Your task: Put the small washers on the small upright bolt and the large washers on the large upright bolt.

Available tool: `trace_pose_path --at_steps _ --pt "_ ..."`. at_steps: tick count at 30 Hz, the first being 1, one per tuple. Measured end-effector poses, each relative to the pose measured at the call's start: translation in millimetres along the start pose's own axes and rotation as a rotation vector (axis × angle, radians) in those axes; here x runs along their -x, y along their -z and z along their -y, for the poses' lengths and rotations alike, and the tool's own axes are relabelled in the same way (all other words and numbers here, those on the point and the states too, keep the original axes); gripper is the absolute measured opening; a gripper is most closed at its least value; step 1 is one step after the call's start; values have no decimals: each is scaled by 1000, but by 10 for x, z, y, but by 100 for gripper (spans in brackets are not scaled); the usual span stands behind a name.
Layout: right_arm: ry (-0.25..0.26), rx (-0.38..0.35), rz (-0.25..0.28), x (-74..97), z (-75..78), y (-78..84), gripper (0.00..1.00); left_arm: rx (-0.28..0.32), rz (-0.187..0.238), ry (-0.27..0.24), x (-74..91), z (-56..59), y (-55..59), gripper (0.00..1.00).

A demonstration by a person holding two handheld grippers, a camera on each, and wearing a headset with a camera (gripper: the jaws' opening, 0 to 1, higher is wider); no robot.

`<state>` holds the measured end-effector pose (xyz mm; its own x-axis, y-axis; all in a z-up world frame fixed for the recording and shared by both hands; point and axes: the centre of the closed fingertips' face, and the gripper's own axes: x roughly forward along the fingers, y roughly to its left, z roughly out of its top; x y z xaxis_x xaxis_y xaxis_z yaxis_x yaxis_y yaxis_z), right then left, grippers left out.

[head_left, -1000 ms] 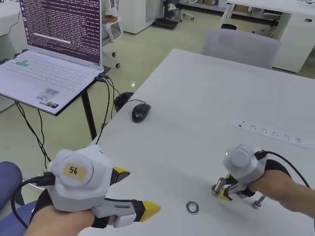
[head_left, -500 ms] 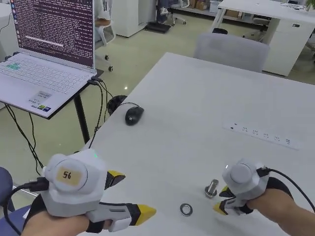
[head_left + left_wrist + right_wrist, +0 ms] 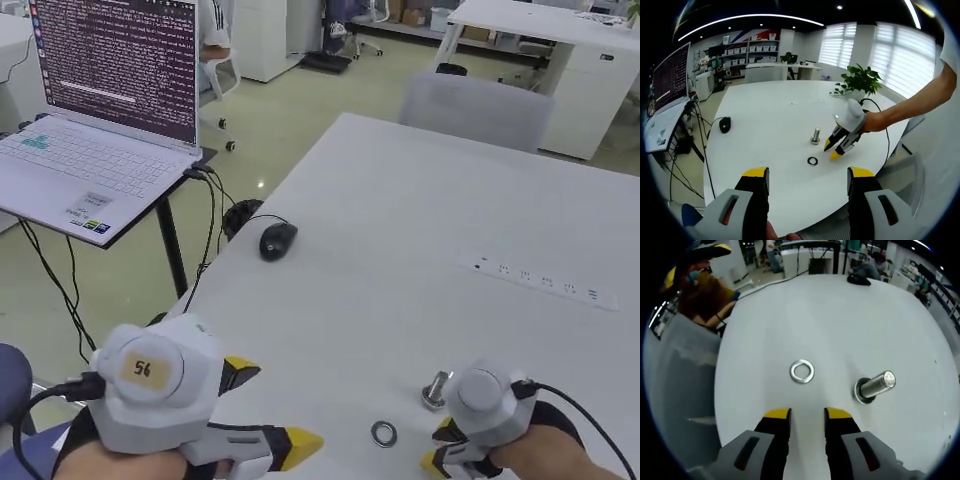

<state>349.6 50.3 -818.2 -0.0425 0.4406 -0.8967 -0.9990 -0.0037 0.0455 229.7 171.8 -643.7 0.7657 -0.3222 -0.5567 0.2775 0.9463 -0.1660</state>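
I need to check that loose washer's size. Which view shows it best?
The right gripper view: the washer lies flat, close and central, its hole clear, beside the upright bolt. The head view shows the washer small near the bottom edge; the left gripper view shows the washer as a tiny dark ring.

Left tongs [image 3: 808, 173] gape wide; right tongs [image 3: 807, 413] barely parted.

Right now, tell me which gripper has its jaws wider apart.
The left gripper: its yellow-tipped jaws stand far apart, while those of the right gripper leave only a narrow gap between them.
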Motion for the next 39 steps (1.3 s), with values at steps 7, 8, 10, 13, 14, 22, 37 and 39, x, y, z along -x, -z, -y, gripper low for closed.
trace_pose_path --at_steps 7,8,10,13,14,22,37,39 --pt "-20 65 28 -121 -45 -267 29 0 -4 3 -10 16 3 62" --pt "-28 70 28 -141 -54 -300 28 2 -3 4 -10 18 4 62" --pt "-35 95 29 -177 -60 -346 28 3 -2 3 -7 14 9 62" --pt "-49 131 8 -235 -60 -363 28 5 -3 1 5 4 19 62" --pt "-53 138 4 -247 -62 -368 28 5 -3 0 9 1 23 62" --pt "-72 231 -30 -279 -59 -418 27 9 -8 -8 41 -28 57 62" --pt "-107 376 -96 -282 -95 -389 25 2 -1 0 -8 -10 3 62" --pt "-103 370 -92 -281 -92 -386 24 1 -2 2 -15 4 5 62"
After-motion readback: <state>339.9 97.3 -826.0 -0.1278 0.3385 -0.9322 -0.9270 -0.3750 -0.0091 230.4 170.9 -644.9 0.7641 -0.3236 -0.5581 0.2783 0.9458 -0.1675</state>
